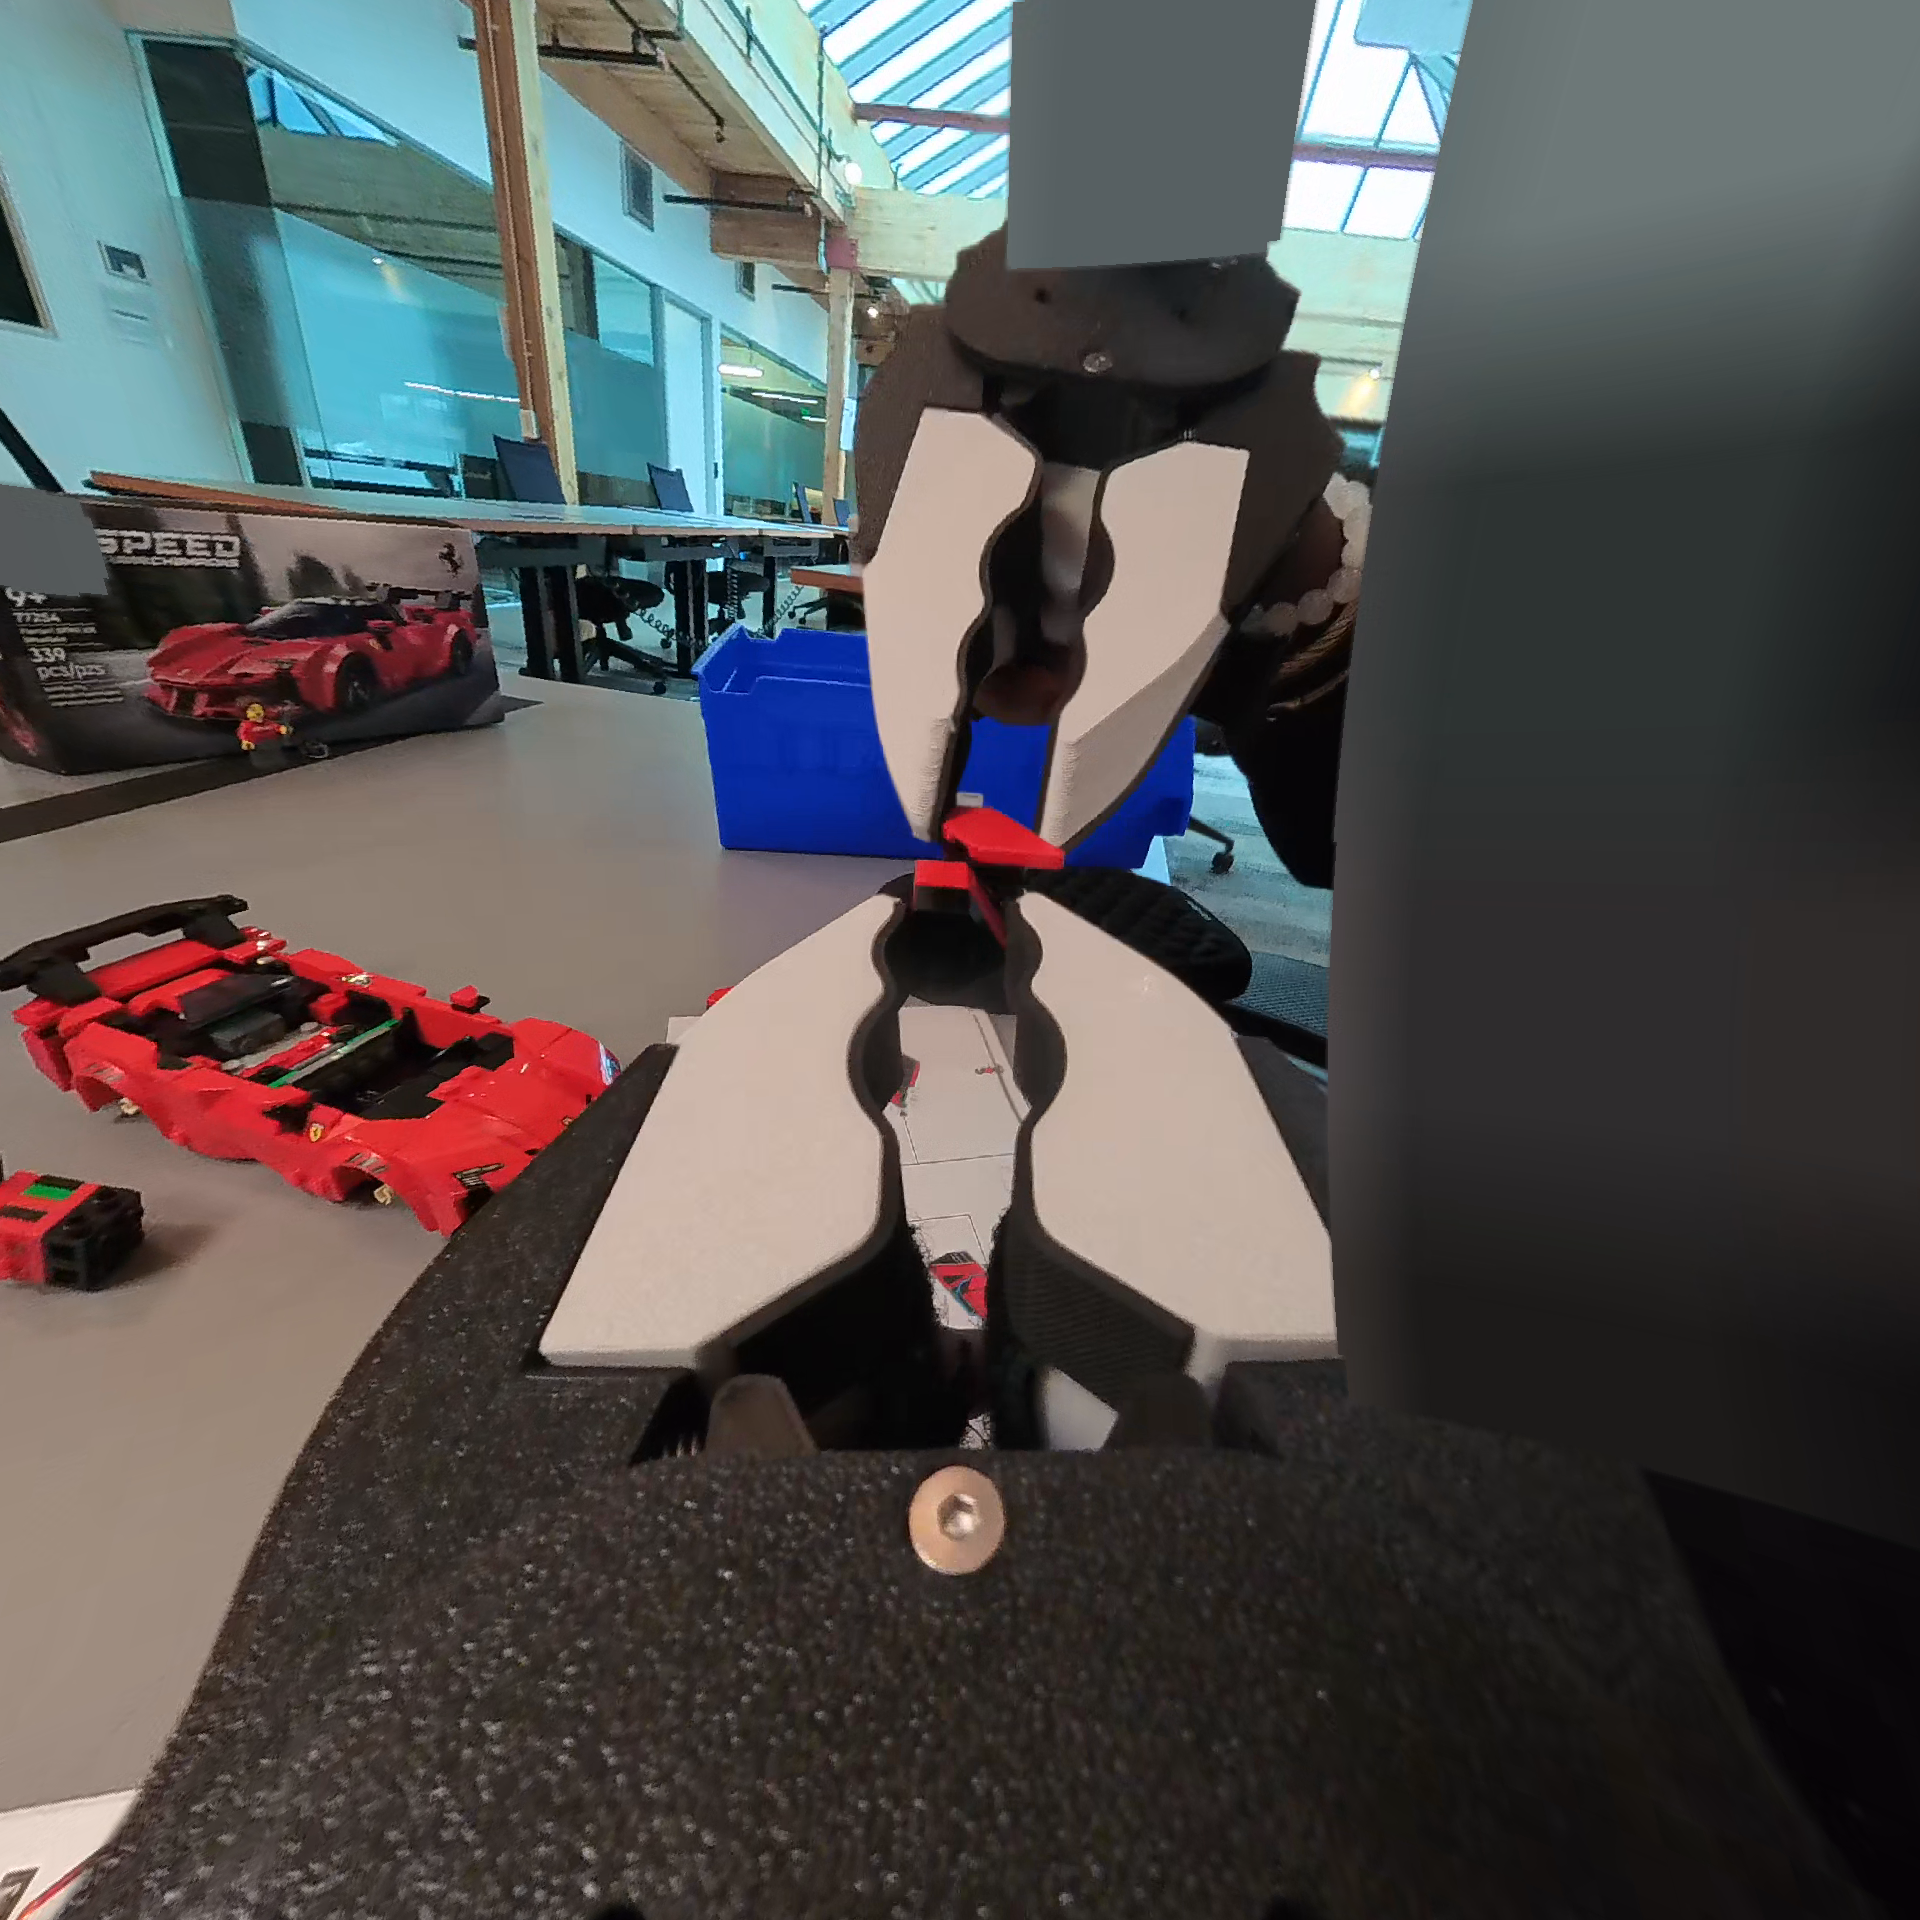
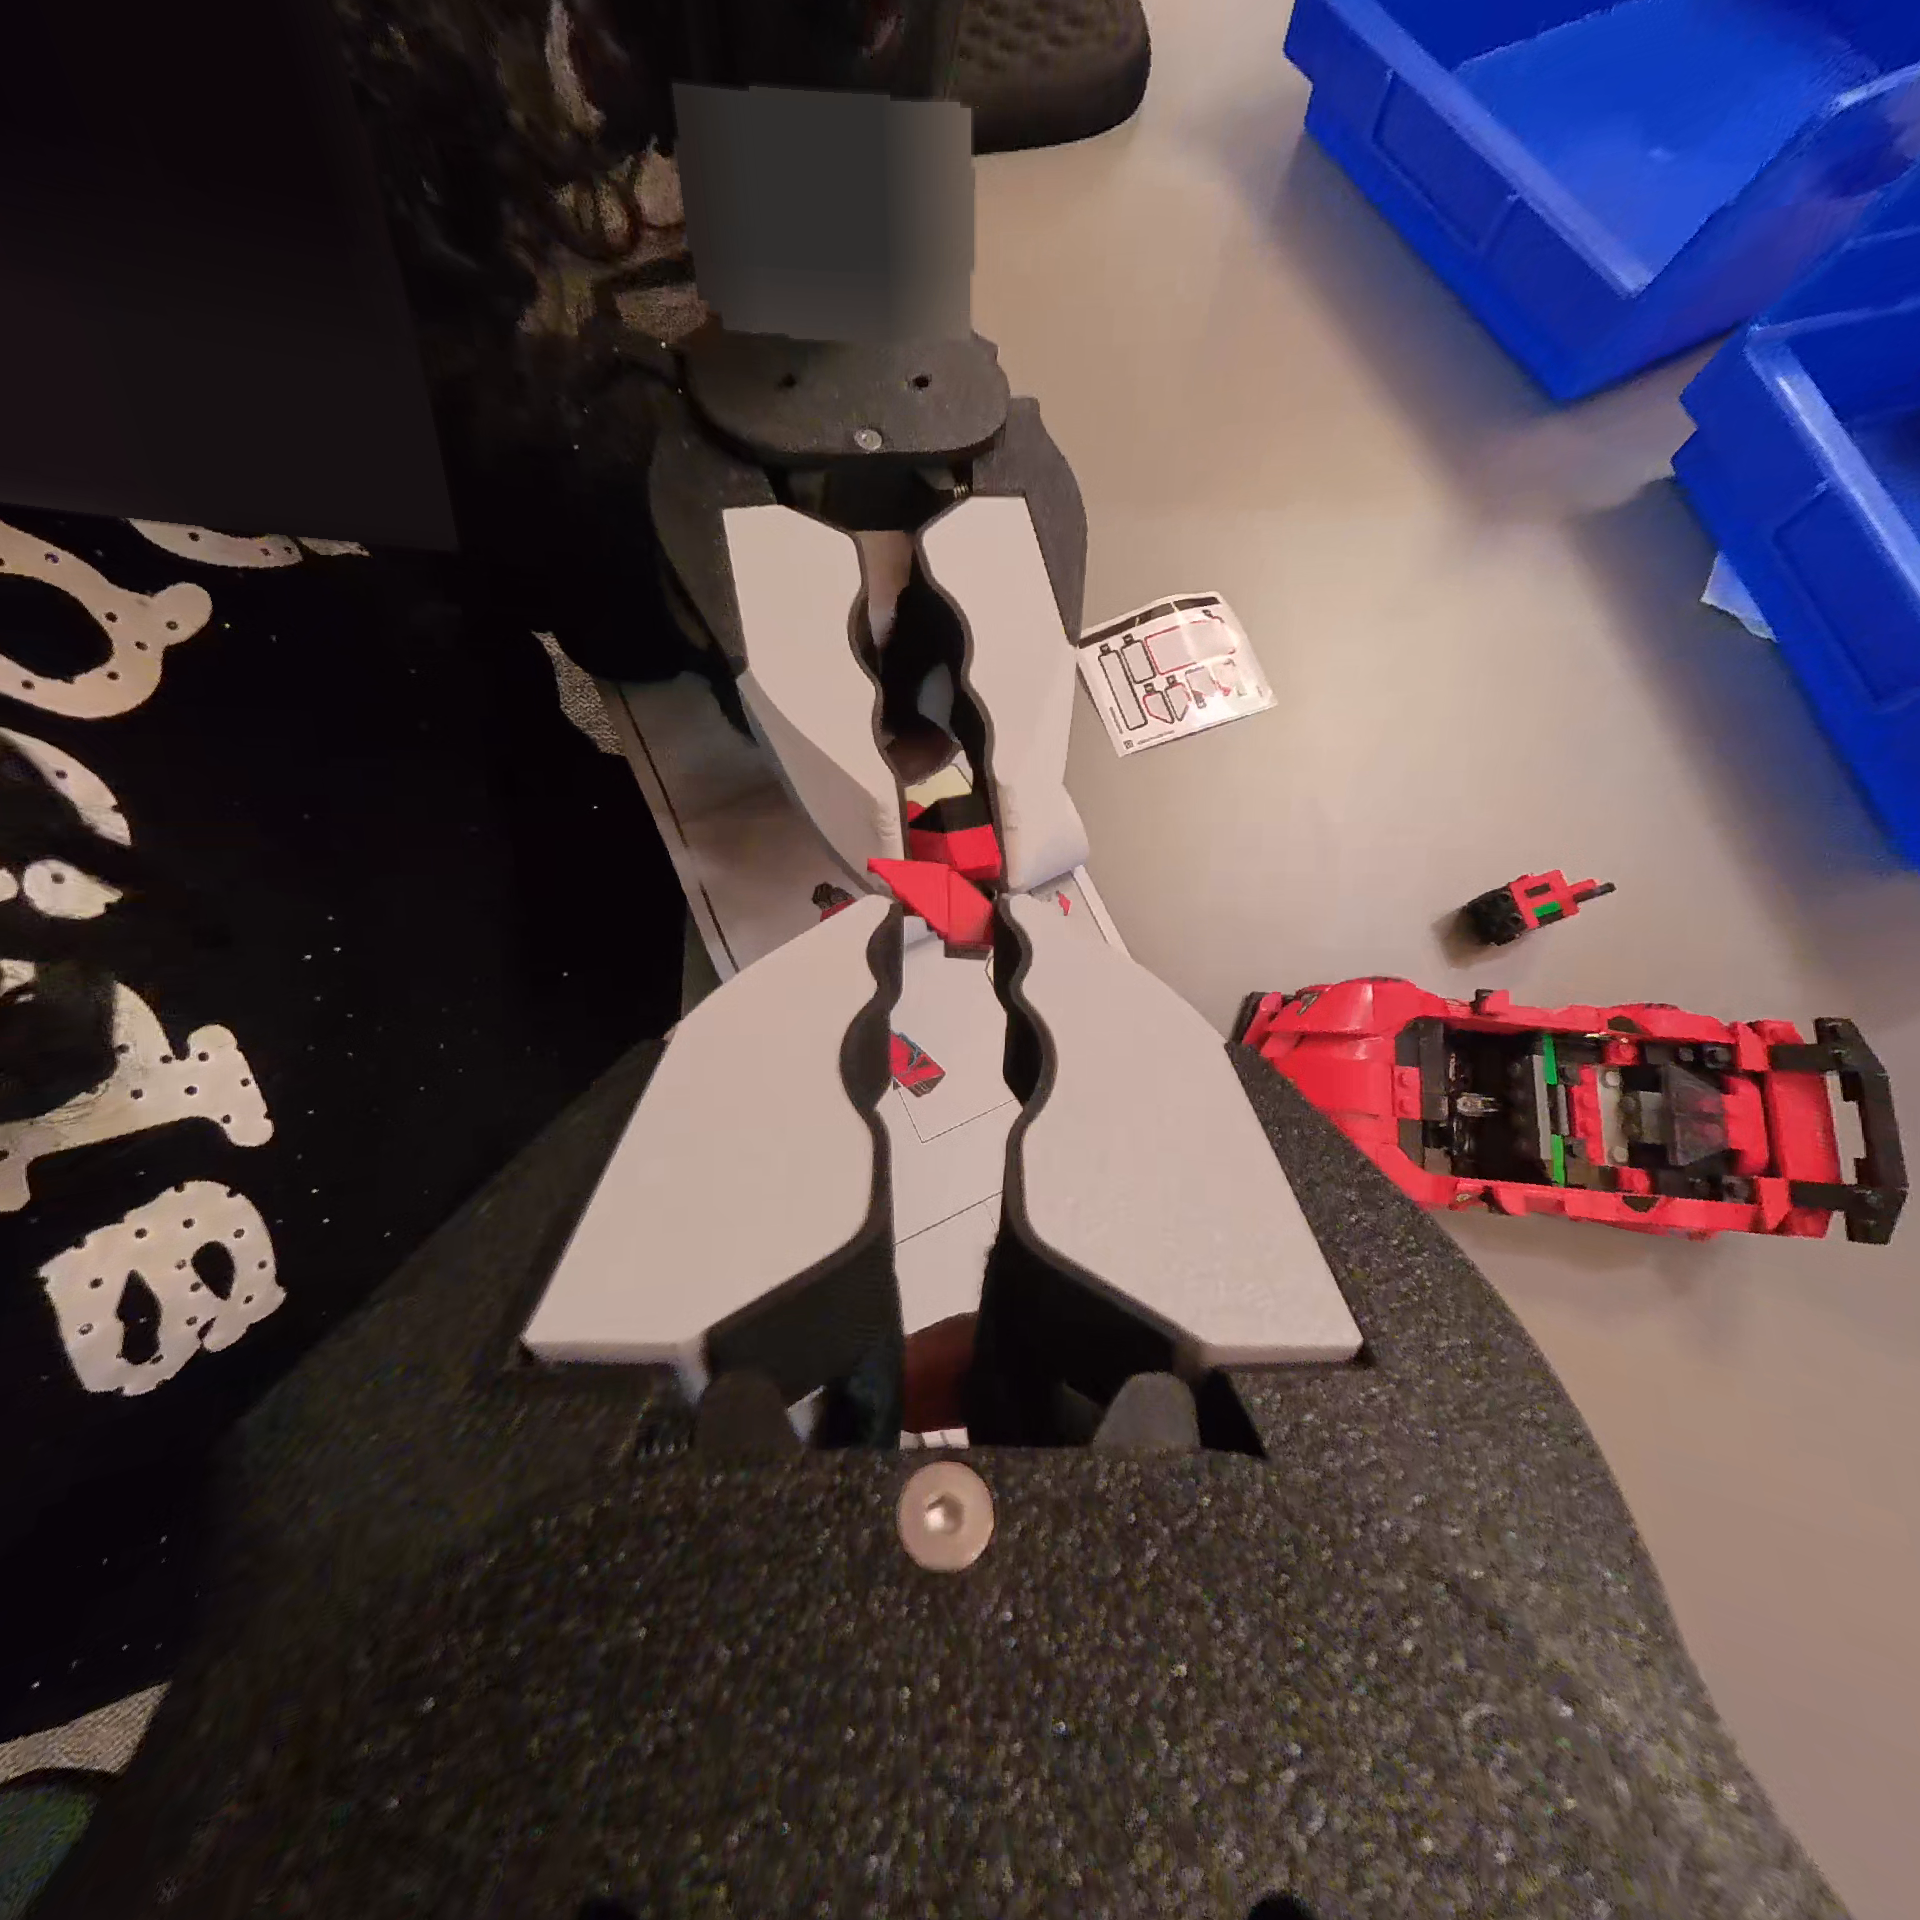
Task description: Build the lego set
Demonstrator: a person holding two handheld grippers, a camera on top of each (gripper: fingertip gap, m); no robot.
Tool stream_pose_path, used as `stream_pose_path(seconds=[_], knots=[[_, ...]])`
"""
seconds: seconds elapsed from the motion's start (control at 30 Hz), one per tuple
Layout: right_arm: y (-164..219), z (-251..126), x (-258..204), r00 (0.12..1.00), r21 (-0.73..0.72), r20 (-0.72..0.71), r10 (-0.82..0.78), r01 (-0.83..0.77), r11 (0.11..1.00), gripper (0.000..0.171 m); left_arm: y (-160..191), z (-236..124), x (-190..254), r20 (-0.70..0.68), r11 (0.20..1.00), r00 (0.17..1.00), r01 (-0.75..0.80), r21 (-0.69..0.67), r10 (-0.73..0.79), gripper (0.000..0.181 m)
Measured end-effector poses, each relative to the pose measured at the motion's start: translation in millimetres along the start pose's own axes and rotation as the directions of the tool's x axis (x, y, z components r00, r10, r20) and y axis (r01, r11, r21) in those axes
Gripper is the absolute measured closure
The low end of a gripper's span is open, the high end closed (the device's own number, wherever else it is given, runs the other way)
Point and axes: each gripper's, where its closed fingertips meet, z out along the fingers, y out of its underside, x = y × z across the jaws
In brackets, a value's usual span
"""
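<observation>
1. The left gripper [image 1: 951, 896] has its fingers closed on a small red-and-black brick cluster [image 1: 940, 883] at frame centre.
2. The right gripper [image 2: 945, 914], tip to tip with it, pinches a flat red wedge piece [image 2: 935, 896].
3. The part-built red car [image 2: 1579, 1112] lies on the grey bench [image 2: 1351, 831], right of frame.
4. A small red-and-black subassembly [image 2: 1527, 906] sits above it, a sticker sheet [image 2: 1174, 670] nearby.
5. Blue bins [image 2: 1558, 156] fill the upper right.

Showing pale grey wavy-edged fingers [image 1: 769, 1164] on grainy black bodies, each bearing a silver hex screw [image 1: 957, 1520]; wearing black clothing [image 2: 156, 935] with white lettering.
</observation>
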Motion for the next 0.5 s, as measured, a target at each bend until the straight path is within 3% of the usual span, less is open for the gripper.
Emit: stream_pose_path(seconds=[0.5], knots=[[-6.5, 0.6, -4.0, 0.978, -0.027, 0.045, -0.202, 0.203, 0.979, 0.155, -7.1, -5.1, 7.1, -0.139, 0.984, 0.979, 0.162, 0.075, -0.15, 0.164]])
